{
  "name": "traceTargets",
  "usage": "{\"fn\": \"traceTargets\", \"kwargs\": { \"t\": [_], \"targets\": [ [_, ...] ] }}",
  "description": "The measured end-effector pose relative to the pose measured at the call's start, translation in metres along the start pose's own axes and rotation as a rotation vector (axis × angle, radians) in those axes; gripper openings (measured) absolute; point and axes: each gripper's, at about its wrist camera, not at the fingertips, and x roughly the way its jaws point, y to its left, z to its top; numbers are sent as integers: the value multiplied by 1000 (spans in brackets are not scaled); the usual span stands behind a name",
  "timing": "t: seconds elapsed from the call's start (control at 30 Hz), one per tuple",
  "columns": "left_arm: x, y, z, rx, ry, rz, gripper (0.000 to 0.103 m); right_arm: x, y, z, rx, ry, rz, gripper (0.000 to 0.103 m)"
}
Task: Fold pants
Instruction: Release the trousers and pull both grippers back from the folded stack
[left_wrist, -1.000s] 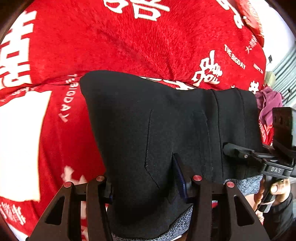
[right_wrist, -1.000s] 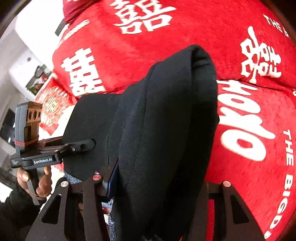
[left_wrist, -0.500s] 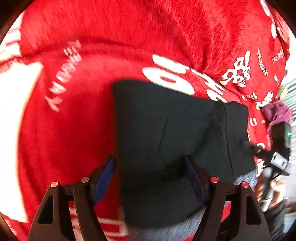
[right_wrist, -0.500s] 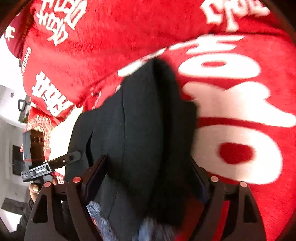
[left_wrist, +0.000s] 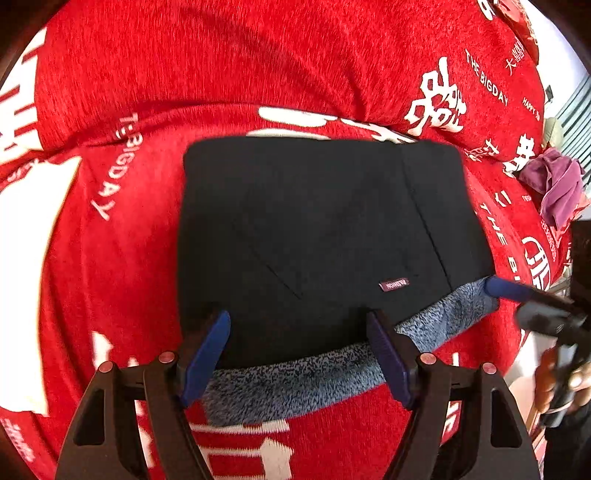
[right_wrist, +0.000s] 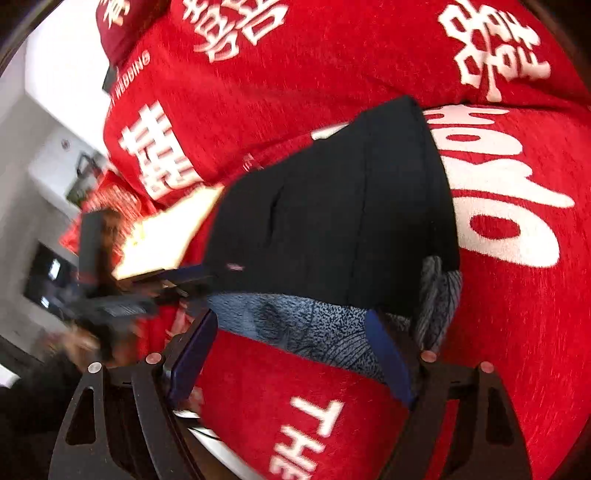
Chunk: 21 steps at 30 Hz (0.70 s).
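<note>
Pants (left_wrist: 325, 236): we see them folded flat on the red blanket (left_wrist: 221, 66)
Left gripper (left_wrist: 299, 354): ours stands open, gripping nothing
Right gripper (right_wrist: 291, 354): open too, empty

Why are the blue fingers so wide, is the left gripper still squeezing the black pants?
Apart. In the left wrist view the left gripper stands open over the folded black pants, and its blue fingers sit clear of the cloth instead of pinching it.
</note>
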Motion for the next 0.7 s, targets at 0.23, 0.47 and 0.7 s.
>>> {"fn": "traceTargets", "kwargs": {
  "t": [0.23, 0.47, 0.7],
  "targets": [
    [4, -12, 31, 21, -28, 15, 77, -17, 39, 83, -228, -132, -165, 91],
    [23, -12, 19, -10, -1, 98, 93, 77, -34, 128, -78, 148, -415, 97],
    [1, -26, 11, 16, -59, 150, 93, 8, 17, 92, -93, -46, -426, 103]
  ]
}}
